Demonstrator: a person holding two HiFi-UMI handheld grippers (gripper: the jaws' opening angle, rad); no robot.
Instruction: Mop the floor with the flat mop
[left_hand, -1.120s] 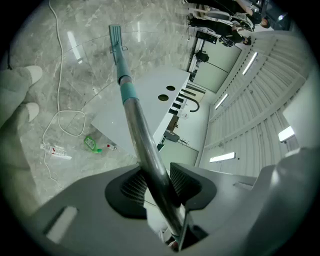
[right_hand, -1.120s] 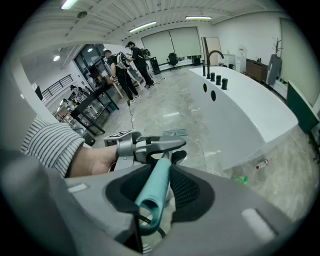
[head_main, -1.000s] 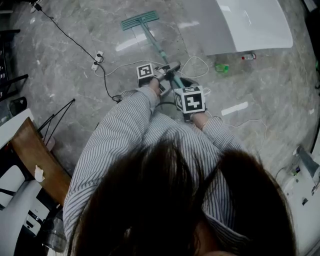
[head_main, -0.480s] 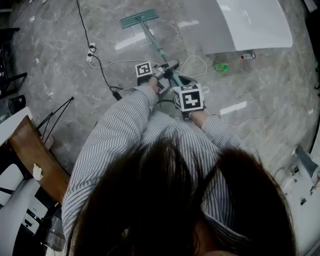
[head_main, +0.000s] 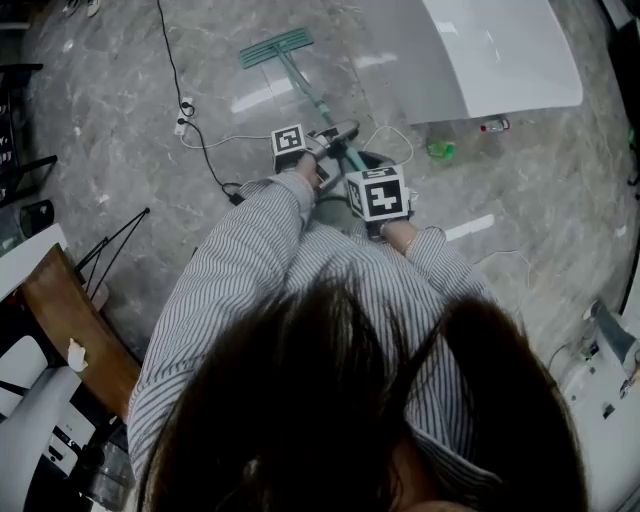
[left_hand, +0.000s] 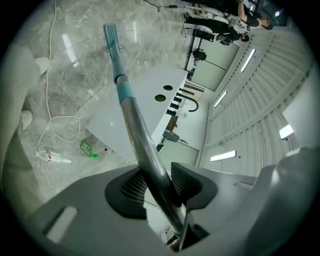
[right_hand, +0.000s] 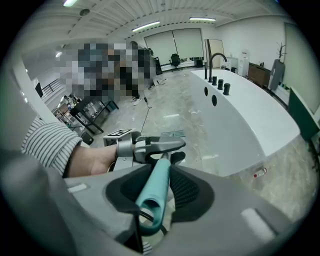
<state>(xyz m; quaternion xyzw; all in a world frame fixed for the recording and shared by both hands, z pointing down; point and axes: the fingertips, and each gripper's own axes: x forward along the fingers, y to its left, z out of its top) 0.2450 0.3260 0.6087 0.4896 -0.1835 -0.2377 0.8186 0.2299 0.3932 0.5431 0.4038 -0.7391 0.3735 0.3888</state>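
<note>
The right gripper (right_hand: 159, 186) is clenched on the teal grip end of the flat mop (left_hand: 124, 92). Just ahead, the left gripper (left_hand: 156, 182) clamps its metal shaft. Farther off, the mop head (head_main: 276, 47) lies flat on the marble floor (head_main: 120, 130). A green bottle (head_main: 441, 150) lies off to the right, contents unclear.

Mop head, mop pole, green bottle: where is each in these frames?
Mop head (head_main: 275, 46), head view, middle of the teal pad.
Mop pole (left_hand: 137, 132), left gripper view, chrome section above the jaws.
Green bottle (head_main: 441, 150), head view, its body.
</note>
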